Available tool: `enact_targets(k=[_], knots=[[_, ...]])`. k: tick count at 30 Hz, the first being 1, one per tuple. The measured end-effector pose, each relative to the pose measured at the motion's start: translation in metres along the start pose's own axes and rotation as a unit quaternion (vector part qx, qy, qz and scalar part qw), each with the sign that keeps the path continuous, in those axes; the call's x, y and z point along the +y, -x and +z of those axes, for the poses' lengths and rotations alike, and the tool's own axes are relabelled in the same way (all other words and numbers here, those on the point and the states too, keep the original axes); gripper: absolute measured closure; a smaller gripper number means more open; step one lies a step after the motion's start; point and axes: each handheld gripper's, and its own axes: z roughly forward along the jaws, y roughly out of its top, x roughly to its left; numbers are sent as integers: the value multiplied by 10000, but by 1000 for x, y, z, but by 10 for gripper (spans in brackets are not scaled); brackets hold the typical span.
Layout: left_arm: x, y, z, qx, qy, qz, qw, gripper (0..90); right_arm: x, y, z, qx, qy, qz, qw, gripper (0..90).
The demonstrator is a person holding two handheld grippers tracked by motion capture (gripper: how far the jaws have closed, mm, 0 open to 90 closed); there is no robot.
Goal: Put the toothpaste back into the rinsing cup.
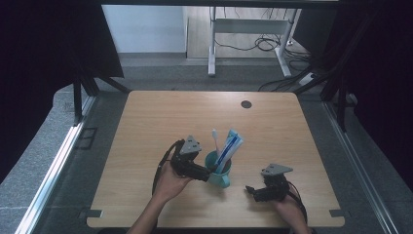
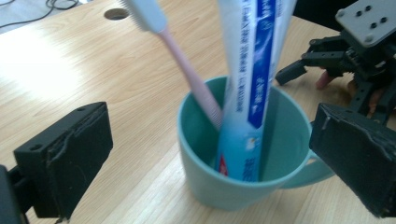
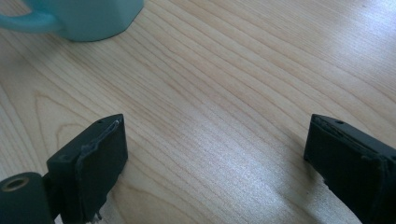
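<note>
A teal mug [image 1: 219, 170] stands on the wooden table [image 1: 160, 122], near its front. In it lean a pink toothbrush [image 1: 215, 139] with a white head and a blue-and-white toothpaste tube [image 1: 229, 148]. My left gripper [image 1: 207, 174] is just left of the mug, open. In the left gripper view its jaws stand wide on either side of the mug [image 2: 233, 186], touching neither the toothbrush [image 2: 187, 70] nor the tube [image 2: 252, 70]. My right gripper [image 1: 251, 191] rests low to the right of the mug, open, with only bare wood between its jaws [image 3: 219, 158]. The mug's base and handle [image 3: 88, 18] sit ahead of it.
A round cable hole [image 1: 246, 104] lies near the table's far edge. Beyond the table stand a white desk frame [image 1: 212, 53] and floor cables [image 1: 265, 44]. Dark curtains flank both sides. Bare wood spreads across the table's back half.
</note>
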Motion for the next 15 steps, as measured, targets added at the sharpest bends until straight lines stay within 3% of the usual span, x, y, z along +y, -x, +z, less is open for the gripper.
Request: enact_targets(k=[15], knots=[[-22, -21, -27, 346, -76, -263, 9990, 0, 0, 0, 0, 2, -4, 16, 10000, 59]])
